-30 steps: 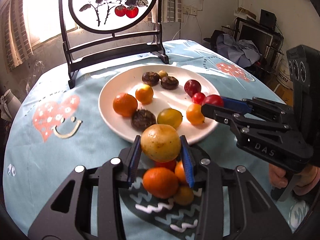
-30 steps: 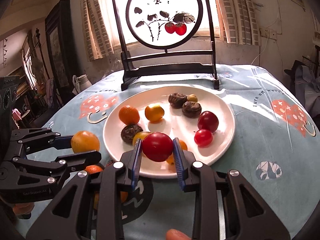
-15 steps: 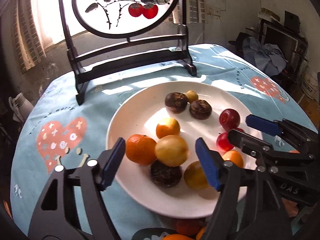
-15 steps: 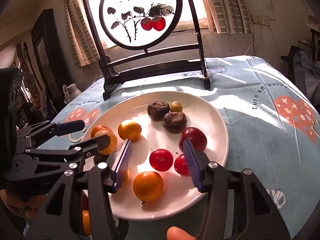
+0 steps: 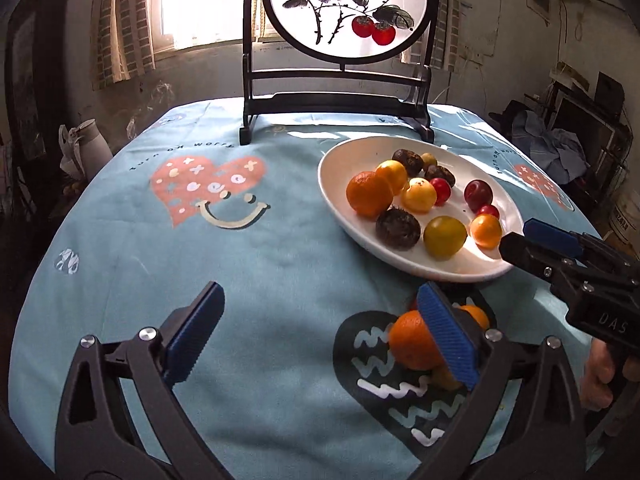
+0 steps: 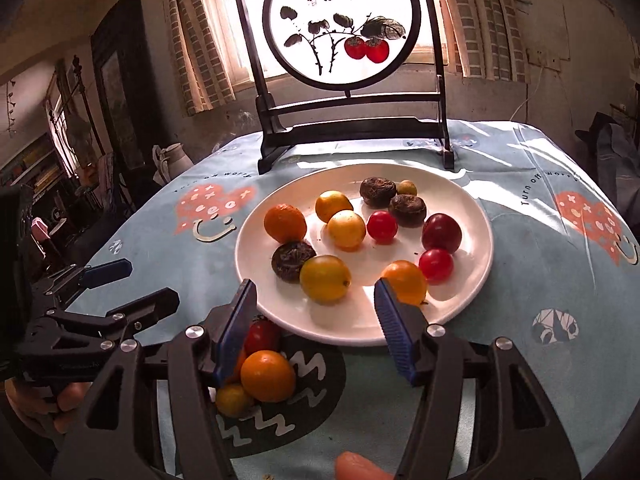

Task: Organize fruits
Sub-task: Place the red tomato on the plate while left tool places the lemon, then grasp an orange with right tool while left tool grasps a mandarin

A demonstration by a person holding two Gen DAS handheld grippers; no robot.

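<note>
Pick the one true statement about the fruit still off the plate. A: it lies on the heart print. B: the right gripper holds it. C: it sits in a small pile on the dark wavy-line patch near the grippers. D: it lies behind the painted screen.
C: the small pile of fruit rests on the dark wavy-line patch just in front of the white plate, and the right gripper stands open and empty.

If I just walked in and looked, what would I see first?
Most likely the big white plate in the middle of the blue table, dotted with bright fruit such as an orange, a yellow fruit and a red tomato. Behind it, against the window, stands a glowing round screen painted with two red fruits. Near the front, both sets of tongs hang open, the right tongs at the plate's near rim.
</note>
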